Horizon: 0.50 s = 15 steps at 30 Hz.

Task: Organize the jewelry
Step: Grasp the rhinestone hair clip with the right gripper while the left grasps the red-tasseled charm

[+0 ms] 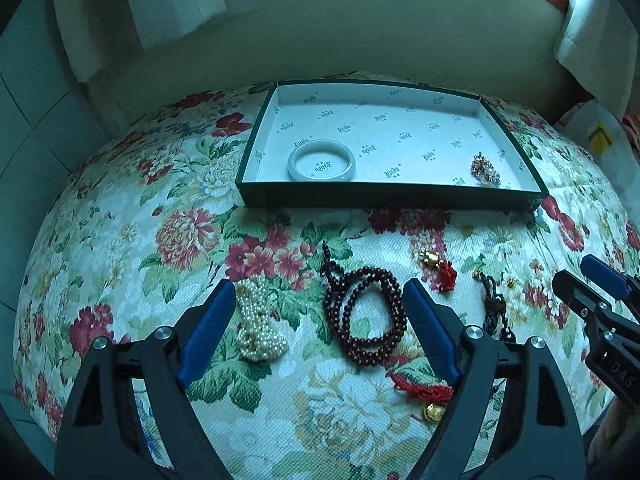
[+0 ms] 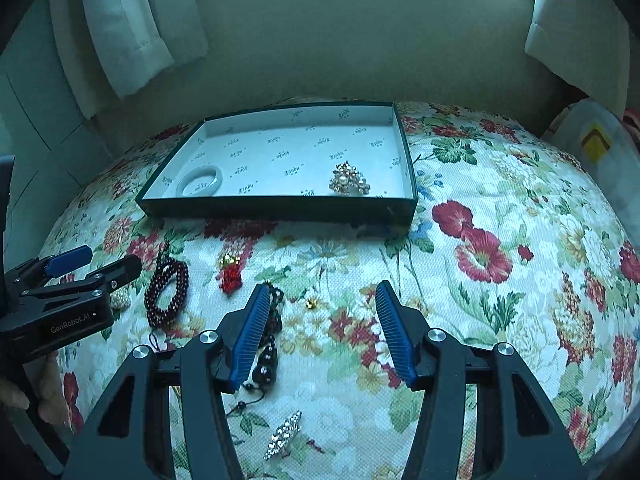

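A: Left view first. What lies ahead of you?

B: My left gripper (image 1: pixel 320 332) hangs over the surface (image 1: pixel 120 264) with its fingers wide apart and nothing between them but air. The dark beads (image 1: pixel 366 312) lie almost dead centre between the tips, at about 12 o'clock, coiled with their long axis running from 11 to 5. The pearls (image 1: pixel 260 322) sit just inside my left finger, at about 10 o'clock, long axis near upright. The box (image 1: pixel 384 196) is farther off at 12, already holding a bangle (image 1: pixel 321 160) at its near left and a brooch (image 1: pixel 485 169) at its near right.

A: And from the right?

B: My right gripper (image 2: pixel 324 332) is also spread open and empty. A dark cord (image 2: pixel 270 344) lies right against my left finger at 9 o'clock, partly hidden behind it, running away from me along 12 to 6. A clip (image 2: pixel 283 435) lies below, at 6 o'clock, slanted from 7 to 1. A red charm (image 2: pixel 231 274) is at 10.

A: Which hand goes next?

B: My guess is the left: the beads are squarely framed by it, so it should need only to drop straight down. The right would have to shift toward 9 to centre the cord.
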Each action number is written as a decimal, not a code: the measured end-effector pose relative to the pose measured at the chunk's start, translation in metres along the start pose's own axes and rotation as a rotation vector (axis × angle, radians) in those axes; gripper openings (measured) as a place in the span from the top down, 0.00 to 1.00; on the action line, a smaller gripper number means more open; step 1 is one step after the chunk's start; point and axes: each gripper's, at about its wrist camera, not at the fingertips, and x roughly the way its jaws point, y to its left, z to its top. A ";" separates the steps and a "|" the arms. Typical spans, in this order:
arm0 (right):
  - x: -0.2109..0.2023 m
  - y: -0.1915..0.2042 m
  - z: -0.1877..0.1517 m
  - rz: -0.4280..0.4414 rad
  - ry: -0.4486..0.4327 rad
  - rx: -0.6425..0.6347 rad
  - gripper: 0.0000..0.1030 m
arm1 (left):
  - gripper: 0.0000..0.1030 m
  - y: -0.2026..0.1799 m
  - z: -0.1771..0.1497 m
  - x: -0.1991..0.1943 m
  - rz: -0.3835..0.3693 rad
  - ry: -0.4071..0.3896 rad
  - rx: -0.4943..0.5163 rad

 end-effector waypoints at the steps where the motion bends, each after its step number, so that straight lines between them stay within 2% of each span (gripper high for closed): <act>1: 0.000 0.001 -0.004 0.001 0.008 -0.003 0.46 | 0.17 0.000 -0.005 -0.001 0.003 0.005 -0.001; 8: -0.006 0.008 -0.030 0.018 0.047 -0.017 0.47 | 0.18 0.005 -0.034 -0.002 0.011 0.049 -0.008; 15: -0.010 0.021 -0.055 0.031 0.090 -0.040 0.51 | 0.18 0.007 -0.050 -0.011 0.009 0.057 -0.009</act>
